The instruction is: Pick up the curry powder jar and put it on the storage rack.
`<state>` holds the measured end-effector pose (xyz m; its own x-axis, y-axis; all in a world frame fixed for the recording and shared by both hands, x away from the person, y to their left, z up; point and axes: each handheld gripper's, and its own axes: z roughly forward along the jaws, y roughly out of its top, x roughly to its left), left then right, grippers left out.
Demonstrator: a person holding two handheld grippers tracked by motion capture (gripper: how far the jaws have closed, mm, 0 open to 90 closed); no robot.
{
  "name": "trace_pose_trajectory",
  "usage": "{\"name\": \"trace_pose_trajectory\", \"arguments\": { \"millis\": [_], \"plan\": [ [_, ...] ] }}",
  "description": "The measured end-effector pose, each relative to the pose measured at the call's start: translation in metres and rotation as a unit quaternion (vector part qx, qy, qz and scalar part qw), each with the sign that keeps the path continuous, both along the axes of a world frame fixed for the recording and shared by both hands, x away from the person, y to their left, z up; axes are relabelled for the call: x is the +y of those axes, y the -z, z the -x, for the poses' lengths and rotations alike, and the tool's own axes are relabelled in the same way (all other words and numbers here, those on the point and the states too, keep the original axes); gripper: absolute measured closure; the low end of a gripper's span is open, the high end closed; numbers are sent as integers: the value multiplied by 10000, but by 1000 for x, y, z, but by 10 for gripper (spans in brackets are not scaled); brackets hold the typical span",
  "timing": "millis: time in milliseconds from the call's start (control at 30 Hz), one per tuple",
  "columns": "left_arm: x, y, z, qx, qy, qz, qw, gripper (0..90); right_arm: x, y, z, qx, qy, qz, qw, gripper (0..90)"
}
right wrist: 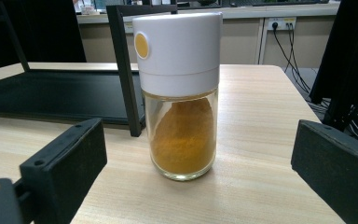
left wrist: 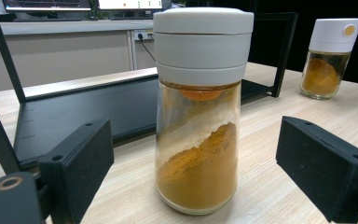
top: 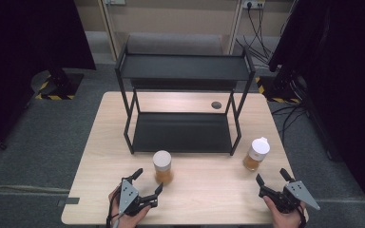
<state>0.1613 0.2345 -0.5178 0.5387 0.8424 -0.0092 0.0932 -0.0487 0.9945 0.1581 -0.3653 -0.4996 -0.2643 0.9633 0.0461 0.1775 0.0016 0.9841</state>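
Approach step, both sides. We hold the left hand-held gripper (top: 148, 182) released, jaws spread wide, just short of the near clear glass spice jar with the grey-white stepped lid (top: 162, 166), which stands upright on the pale wood-grain counter (top: 209, 199) in front of the rack. In the left gripper view this jar (left wrist: 198, 112) sits between the jaws but apart from both. The right hand-held gripper (top: 272, 176) is likewise released, aimed at the second clear glass jar with the white cylindrical cap and orange dot (top: 256, 153), upright near the counter's right edge, beside the rack's front right leg.

Our judgement: nothing is grasped yet. The next move calls for easing each gripper forward until the glass body lies between the pads, then closing low on the glass, not on the lid.

Beyond stands the black two-tier metal rack (top: 183, 130), both shelves bare.

Unclear: the orange-brown powder clings to the glass, so the true fill level is hard to read. The upper shelf hides the far part of the counter behind it.
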Motion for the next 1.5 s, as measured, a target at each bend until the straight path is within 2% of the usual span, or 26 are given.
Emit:
{"name": "trace_pose_trajectory", "arguments": {
  "millis": [67, 100, 500, 700, 967, 1067, 1333, 1500],
  "plan": [
    [0, -1, 0, -10, 5, -52, 10000, 107, 0, 0, 0, -1, -7, 36, 10000, 37],
    [-1, -2, -1, -27, 35, 7, 10000, 107, 1, 0, 0, -5, -11, 51, 10000, 37],
    [-7, -15, -13, -186, 96, 75, 9998, 114, 1, -1, -1, 11, -17, 80, 10000, 37],
    [-12, -22, -21, -338, 121, 54, 9993, 125, 2, -1, -1, -10, -9, 103, 9999, 37],
    [-19, -27, -34, -325, 198, -39, 9993, 160, 2, -1, -1, 5, -11, 89, 10000, 37],
    [-22, -26, -37, -296, 187, -11, 9994, 176, 2, -1, -1, 4, -9, 82, 10000, 37],
    [-25, -25, -44, -256, 170, -42, 9995, 240, 1, -1, -1, 0, -13, 85, 10000, 37],
    [-26, -24, -45, -293, 177, -143, 9993, 296, 1, 0, -1, -4, -15, 76, 10000, 37]
  ]
}}
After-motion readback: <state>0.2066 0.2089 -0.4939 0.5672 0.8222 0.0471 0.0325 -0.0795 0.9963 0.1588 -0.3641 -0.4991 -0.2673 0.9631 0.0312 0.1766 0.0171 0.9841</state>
